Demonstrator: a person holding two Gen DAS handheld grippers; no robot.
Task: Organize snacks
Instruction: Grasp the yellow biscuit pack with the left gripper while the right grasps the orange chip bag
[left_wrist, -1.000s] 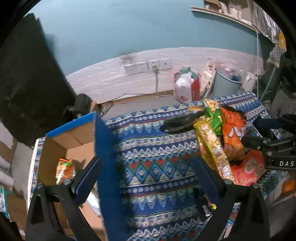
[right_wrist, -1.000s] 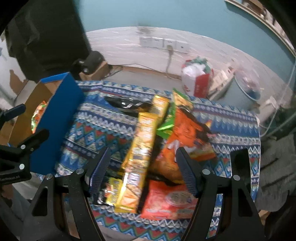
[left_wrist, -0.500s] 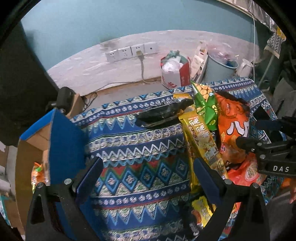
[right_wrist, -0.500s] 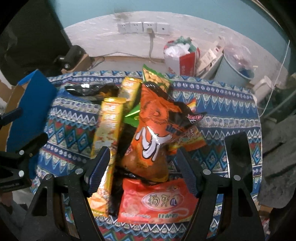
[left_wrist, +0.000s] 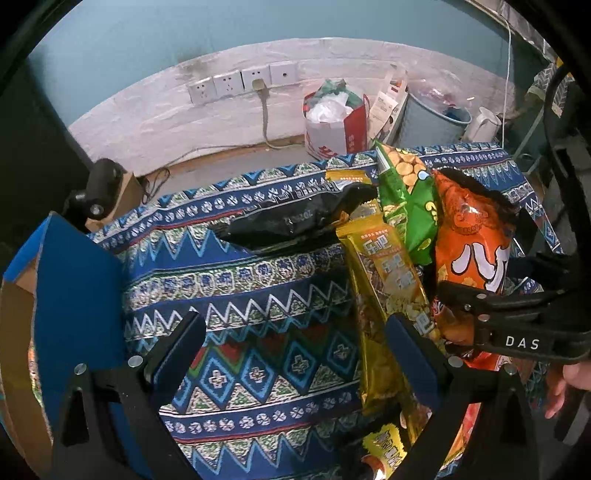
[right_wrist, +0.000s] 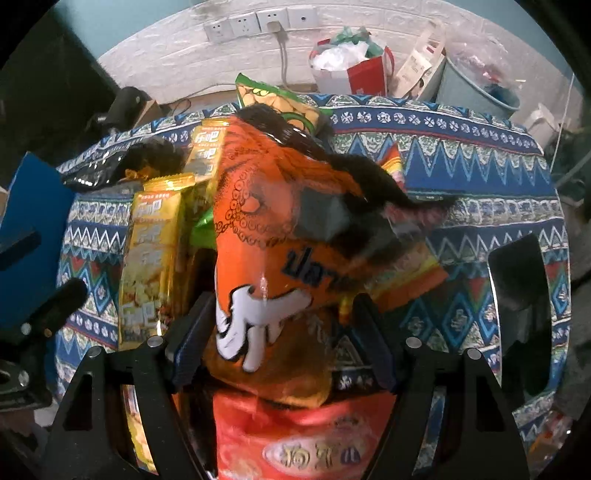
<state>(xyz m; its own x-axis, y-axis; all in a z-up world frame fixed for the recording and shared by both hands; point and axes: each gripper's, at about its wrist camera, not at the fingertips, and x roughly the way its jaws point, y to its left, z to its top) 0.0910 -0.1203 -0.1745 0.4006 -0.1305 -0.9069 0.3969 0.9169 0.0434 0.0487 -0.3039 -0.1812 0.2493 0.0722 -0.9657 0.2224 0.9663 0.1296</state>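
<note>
Since the earlier frames the right wrist view had closed in on the snack pile: the orange chip bag (right_wrist: 273, 236), which half a second before lay well ahead of the fingers, now filled the middle of the view and sat between them. The patterned tablecloth (left_wrist: 258, 280) carried the whole pile toward its right side, and the blue-sided cardboard box (left_wrist: 74, 295) stood at its left edge, where it had slid further out of the left view. The orange bag ran lengthwise away from the right gripper (right_wrist: 282, 334), its dark crimped top pointing toward the far wall, its lower end between the fingers. That gripper's fingers stood narrowly apart on either side of the bag; whether they pressed it could not be told. Beside it lay the long yellow packet (left_wrist: 388, 280), parallel. The left gripper (left_wrist: 295, 343) hung spread wide over bare cloth, holding nothing.
</note>
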